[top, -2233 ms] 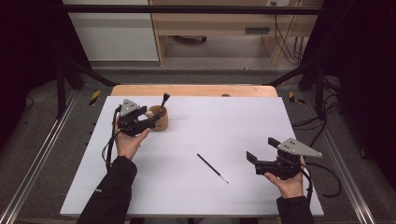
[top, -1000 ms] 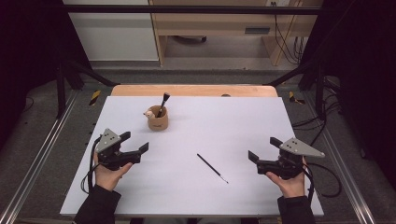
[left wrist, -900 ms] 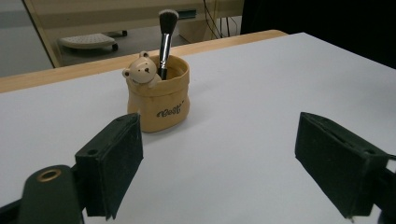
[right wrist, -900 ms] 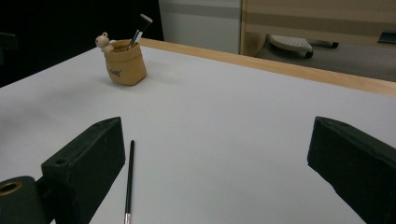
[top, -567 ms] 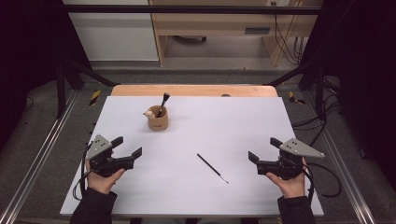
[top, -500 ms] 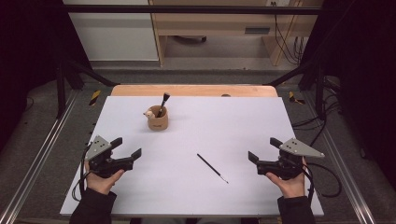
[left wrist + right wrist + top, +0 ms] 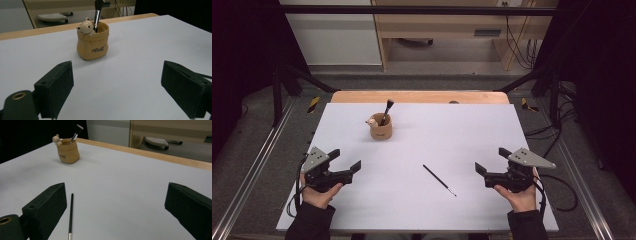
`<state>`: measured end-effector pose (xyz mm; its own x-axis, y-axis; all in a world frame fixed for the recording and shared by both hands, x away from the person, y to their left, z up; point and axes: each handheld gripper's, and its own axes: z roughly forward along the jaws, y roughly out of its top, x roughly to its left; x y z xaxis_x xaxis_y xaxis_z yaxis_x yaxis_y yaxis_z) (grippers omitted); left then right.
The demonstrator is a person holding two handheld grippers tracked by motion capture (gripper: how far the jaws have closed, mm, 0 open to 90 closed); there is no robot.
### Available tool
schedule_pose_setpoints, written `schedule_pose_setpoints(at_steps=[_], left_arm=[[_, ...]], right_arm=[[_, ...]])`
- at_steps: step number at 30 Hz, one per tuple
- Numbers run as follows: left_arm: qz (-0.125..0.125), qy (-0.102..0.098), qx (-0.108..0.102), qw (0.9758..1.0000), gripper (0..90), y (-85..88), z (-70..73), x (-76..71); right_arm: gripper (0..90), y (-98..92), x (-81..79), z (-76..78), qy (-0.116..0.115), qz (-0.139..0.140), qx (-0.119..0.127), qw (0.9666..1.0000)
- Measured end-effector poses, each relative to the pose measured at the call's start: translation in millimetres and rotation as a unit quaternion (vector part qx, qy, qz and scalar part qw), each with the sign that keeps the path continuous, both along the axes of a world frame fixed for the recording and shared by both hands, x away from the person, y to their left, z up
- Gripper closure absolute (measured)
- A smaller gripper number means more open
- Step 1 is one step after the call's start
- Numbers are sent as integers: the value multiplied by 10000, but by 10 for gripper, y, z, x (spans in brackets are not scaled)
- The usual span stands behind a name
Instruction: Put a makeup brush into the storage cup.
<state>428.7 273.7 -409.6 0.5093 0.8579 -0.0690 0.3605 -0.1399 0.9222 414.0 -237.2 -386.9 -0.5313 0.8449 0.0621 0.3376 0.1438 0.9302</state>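
A tan pot with a small bear figure stands on the white table toward the back left, with a black-handled brush upright in it. A thin dark brush lies flat near the table's middle. My left gripper rests at the near left, well short of the pot. Its jaws have just been opening and stand open with nothing between them. My right gripper sits open at the near right. The thin brush lies just past its left jaw, untouched.
The white table top has a wooden strip along its far edge. Metal frame rails run along both sides, and cables trail at the right. A wooden desk stands beyond the table.
My left gripper has drawn back from the pot to the near left of the table, leaving the black-handled brush standing in the pot. The right gripper has stayed put.
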Motion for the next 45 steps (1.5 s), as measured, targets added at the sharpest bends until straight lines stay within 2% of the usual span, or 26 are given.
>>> schedule_pose_setpoints(at_steps=[9, 22, 29, 35, 45], left_arm=[[-23, 26, 100, 9999, 102, -24, -15, 5], [-8, 77, 189, 9998, 101, -22, -39, 19], [-32, 132, 244, 9996, 102, -22, -60, 33], [-76, 137, 249, 9996, 102, -13, -62, 36], [-92, 128, 267, 9995, 101, -3, -65, 34]], right_arm=[[49, 75, 27, -13, 86, 36, -83, 9999], [70, 328, 106, 20, 254, 256, -334, 9988], [73, 498, 194, 23, 500, 428, -605, 9960], [76, 600, 244, 31, 642, 488, -735, 9940], [90, 770, 333, -42, 840, 628, -926, 9902]])
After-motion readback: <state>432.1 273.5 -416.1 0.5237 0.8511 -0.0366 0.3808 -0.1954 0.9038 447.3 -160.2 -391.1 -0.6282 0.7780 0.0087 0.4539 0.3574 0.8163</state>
